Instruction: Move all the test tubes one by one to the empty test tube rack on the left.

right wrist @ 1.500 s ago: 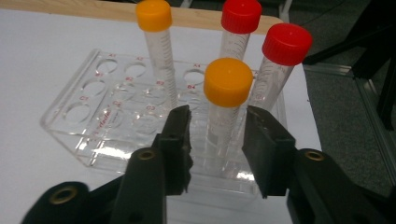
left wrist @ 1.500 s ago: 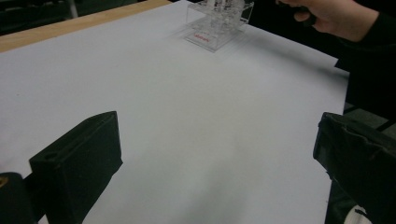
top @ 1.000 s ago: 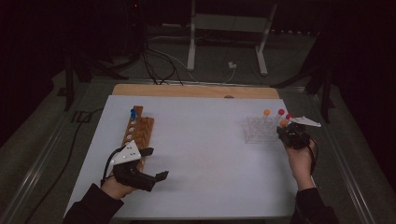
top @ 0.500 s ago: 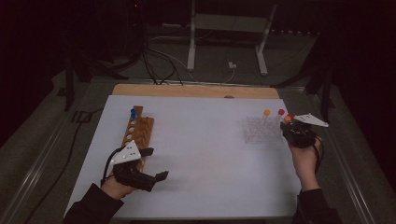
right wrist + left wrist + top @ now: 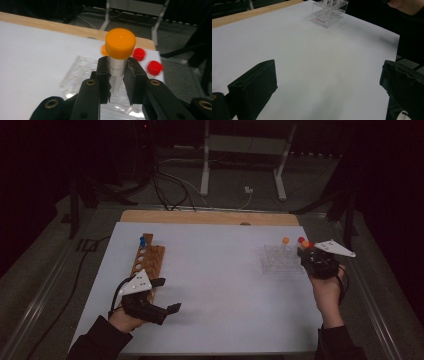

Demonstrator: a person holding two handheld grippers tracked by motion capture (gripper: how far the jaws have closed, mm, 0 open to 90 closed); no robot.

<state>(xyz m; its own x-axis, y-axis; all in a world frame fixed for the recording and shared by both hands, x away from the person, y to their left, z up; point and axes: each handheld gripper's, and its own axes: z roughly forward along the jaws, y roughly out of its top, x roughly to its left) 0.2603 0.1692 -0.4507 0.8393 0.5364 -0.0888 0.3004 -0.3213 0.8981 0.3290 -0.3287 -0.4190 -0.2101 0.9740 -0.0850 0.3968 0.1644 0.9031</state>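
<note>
My right gripper (image 5: pixel 117 65) is shut on a clear tube with an orange cap (image 5: pixel 120 43), holding it upright just above the clear plastic rack (image 5: pixel 82 72). In the high view this gripper (image 5: pixel 307 251) hovers at the rack's (image 5: pixel 279 260) right edge, the held tube's cap (image 5: pixel 305 243) showing above it. Another orange-capped tube (image 5: pixel 285 240) and a red-capped one (image 5: pixel 301 240) stand in the rack. My left gripper (image 5: pixel 169 295) rests open and empty on the white sheet near the wooden rack (image 5: pixel 147 260), which holds a blue-capped tube (image 5: pixel 143 241).
The white sheet (image 5: pixel 220 290) covers the table, with a wooden strip (image 5: pixel 200 217) along its far edge. Metal stand legs (image 5: pixel 205 175) and cables lie beyond. In the left gripper view the clear rack (image 5: pixel 329 12) sits far ahead, with a hand (image 5: pixel 404 5) beside it.
The right gripper has risen slightly with the orange-capped tube, lifting it up from the clear rack and drifting a little right. The left gripper has stayed where it was.
</note>
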